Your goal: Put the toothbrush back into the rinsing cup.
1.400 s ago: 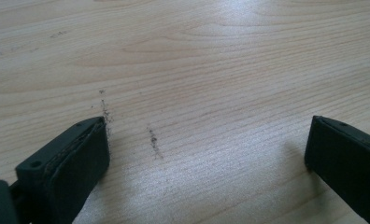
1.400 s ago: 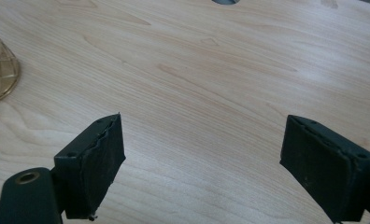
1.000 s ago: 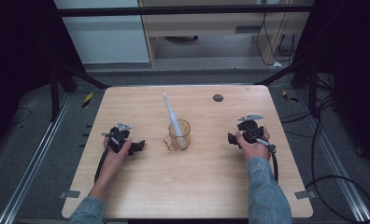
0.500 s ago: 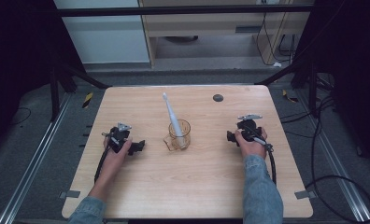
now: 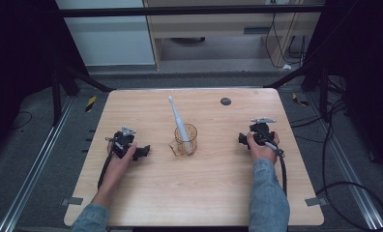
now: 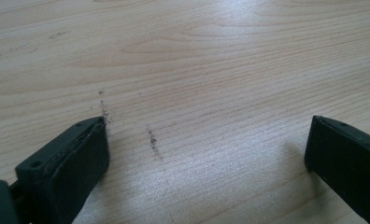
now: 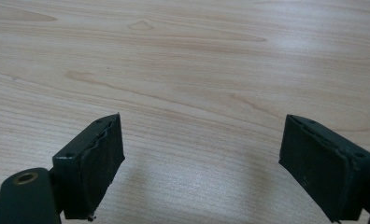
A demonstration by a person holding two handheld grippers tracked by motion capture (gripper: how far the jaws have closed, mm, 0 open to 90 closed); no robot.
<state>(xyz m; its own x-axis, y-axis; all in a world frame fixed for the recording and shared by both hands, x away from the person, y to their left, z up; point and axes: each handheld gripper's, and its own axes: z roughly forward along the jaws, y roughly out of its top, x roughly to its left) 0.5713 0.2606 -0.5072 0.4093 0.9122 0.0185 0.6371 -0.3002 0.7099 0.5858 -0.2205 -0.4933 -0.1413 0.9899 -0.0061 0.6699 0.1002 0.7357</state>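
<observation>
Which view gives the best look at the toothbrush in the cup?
The high view: the toothbrush stands tilted in the clear cup at the middle of the table, between the two hands. The left and right gripper views look at bare wood between open jaws, so they add nothing on it.

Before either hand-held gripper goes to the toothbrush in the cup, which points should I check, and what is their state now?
1. Left hand-held gripper jaws apart, nothing between them: ok.
2. Right hand-held gripper jaws apart, nothing between them: ok.
3. Cup upright on the table, between both grippers: ok.
4. Toothbrush stands in the cup, leaning away and to the left: ok.
5. Bare wood between each gripper and the cup: ok.
6. Whether the cup holds liquid: cannot tell.
</observation>
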